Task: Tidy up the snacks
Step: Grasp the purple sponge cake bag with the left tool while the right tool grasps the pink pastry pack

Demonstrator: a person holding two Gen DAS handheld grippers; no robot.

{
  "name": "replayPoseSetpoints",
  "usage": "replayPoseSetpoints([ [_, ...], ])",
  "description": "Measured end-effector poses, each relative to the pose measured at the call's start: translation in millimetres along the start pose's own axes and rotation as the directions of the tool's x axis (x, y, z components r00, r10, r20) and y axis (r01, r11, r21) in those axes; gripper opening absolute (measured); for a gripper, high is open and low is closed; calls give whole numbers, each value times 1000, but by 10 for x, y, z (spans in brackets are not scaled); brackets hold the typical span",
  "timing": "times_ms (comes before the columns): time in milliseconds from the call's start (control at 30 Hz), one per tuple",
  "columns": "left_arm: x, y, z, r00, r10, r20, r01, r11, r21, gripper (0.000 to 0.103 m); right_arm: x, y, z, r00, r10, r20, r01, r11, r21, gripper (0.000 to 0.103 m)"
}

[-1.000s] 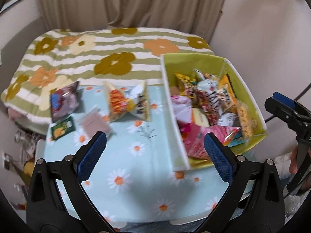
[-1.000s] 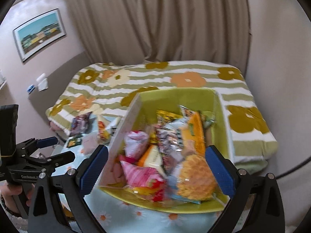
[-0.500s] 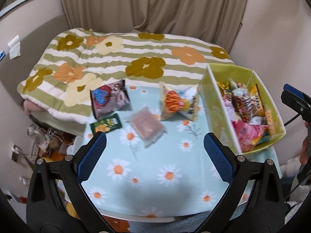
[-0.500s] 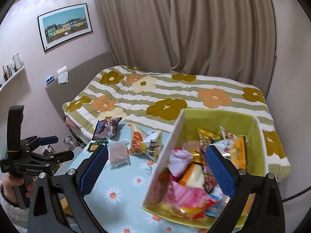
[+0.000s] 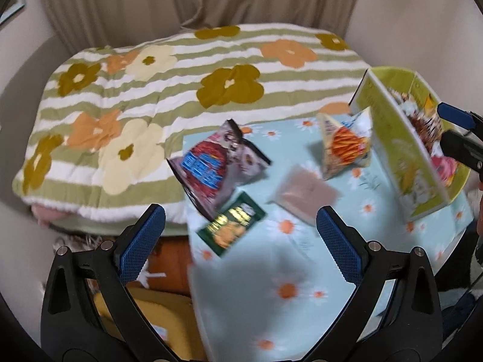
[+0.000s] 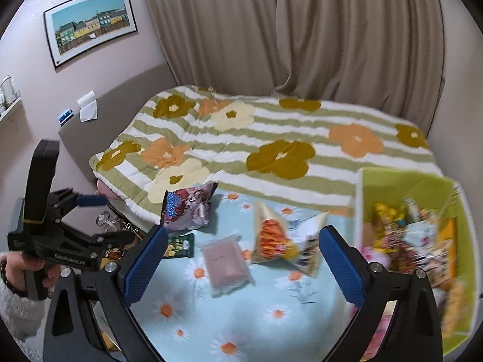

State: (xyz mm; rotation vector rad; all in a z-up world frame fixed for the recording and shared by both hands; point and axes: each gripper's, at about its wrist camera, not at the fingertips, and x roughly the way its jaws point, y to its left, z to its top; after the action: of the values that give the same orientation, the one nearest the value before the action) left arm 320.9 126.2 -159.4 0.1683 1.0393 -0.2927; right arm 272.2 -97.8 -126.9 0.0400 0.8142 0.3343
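Both my tongs stand spread and hold nothing: my left gripper point(image 5: 240, 236) hangs over the near left of the table, my right gripper point(image 6: 241, 259) over its middle. Nearest lies the small dark green packet point(image 5: 231, 223), flat and glossy, close to the table's left edge; my worry is that a careless nudge would slide it off the smooth daisy-print tablecloth point(image 5: 286, 307) onto the floor. Just right of it is a flat, clear pouch with pinkish-brown filling point(image 6: 227, 261), thin enough that my pads could skate over it instead of biting. Farther left sits the puffy purple and blue bag point(image 5: 215, 164), crinkly foil at the corner, which could pop or slip if squeezed hard. Farther right the orange stick-snack pack point(image 5: 344, 147) leans against a white one. At the far right stands the lime-green box point(image 5: 401, 154), already heaped with packets, so another could spill over its wall.
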Motion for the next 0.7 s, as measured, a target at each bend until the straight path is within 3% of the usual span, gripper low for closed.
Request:
replayPoseSetpoints([
  [267, 728, 346, 329, 991, -90, -96, 104, 983, 153, 100, 710, 278, -164, 992, -30, -120, 27, 999, -29, 100],
  [433, 1318, 405, 483, 972, -119, -203, 167, 956, 241, 100, 1084, 361, -323, 980, -68, -186, 59, 997, -53, 100],
  [700, 1869, 264, 543, 943, -128, -308, 242, 899, 365, 100, 1544, 402, -495, 956, -68, -287, 46, 995, -84, 100],
])
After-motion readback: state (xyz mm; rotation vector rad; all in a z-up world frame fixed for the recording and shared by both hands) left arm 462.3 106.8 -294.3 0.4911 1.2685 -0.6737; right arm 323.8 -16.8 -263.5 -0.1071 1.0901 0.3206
